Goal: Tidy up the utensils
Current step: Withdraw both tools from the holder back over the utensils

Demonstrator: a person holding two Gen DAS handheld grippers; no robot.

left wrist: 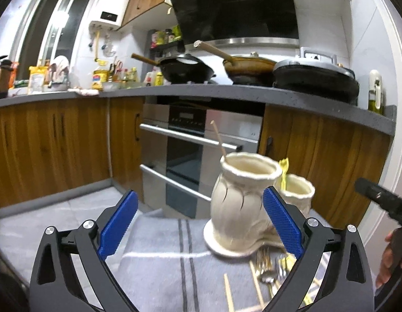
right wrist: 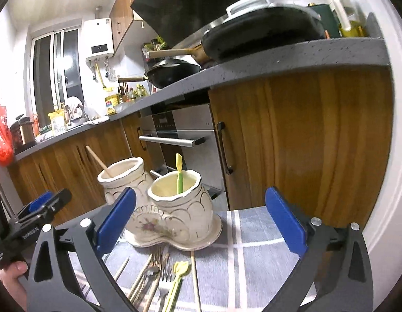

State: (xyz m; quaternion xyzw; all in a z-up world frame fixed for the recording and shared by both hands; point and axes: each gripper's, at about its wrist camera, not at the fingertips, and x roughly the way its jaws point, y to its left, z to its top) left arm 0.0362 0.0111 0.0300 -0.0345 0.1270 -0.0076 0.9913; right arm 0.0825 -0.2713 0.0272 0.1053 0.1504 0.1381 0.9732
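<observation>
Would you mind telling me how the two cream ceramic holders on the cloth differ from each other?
The left holder holds a wooden chopstick leaning left; the right holder holds a yellow-green plastic utensil standing nearly upright. The right holder sits nearer the right wrist camera, while the left holder stands behind it. Both are cream, ribbed, wide-mouthed, and appear joined on one base.

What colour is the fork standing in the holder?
Yellow-green fork in the holder; right wrist view.
</observation>
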